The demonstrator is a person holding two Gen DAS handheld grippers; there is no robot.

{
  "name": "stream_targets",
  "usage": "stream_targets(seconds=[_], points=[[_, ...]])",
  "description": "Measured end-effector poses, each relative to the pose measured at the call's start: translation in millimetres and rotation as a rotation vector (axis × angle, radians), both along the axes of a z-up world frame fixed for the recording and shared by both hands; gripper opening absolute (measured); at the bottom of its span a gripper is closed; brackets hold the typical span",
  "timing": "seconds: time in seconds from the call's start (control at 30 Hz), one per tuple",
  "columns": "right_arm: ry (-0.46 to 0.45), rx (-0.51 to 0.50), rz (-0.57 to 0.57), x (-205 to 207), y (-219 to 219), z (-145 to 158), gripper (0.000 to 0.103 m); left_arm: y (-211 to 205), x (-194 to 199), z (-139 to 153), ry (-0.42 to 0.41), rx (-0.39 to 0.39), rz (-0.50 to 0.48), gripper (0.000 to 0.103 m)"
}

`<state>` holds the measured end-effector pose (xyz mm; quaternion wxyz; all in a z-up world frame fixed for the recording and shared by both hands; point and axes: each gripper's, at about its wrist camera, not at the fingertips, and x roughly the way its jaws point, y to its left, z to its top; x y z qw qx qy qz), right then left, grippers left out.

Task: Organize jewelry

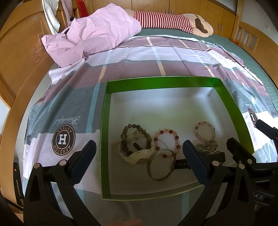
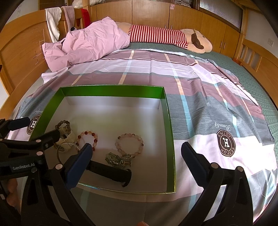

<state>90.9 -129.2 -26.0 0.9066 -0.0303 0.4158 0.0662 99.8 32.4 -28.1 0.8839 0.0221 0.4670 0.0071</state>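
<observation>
Beaded bracelets (image 1: 167, 139) clustered with a metal bangle (image 1: 160, 165) near the front of an open green box (image 1: 225, 90) on a plaid sheet (image 2: 199, 83) — light, slippery, best pinched across one strand. Left gripper (image 1: 139, 160) and right gripper (image 2: 137, 161) both spread wide, empty.

Bedroom, daylit — a wooden bed (image 2: 20, 52) spread with a plaid sheet (image 2: 156, 73) over a green cover (image 2: 252, 69); pink bedding (image 2: 90, 45) and a striped plush toy (image 2: 165, 37) at the far side, wooden cabinets (image 2: 147, 13) behind, window (image 2: 220, 12) upper right.
</observation>
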Motion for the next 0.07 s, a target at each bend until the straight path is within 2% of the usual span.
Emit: stream_targets(seconds=[0.07], points=[[0.0, 0.0, -0.001, 0.2, 0.1, 0.2, 0.099, -0.5, -0.1, -0.3, 0.002, 0.002, -0.003, 0.099]])
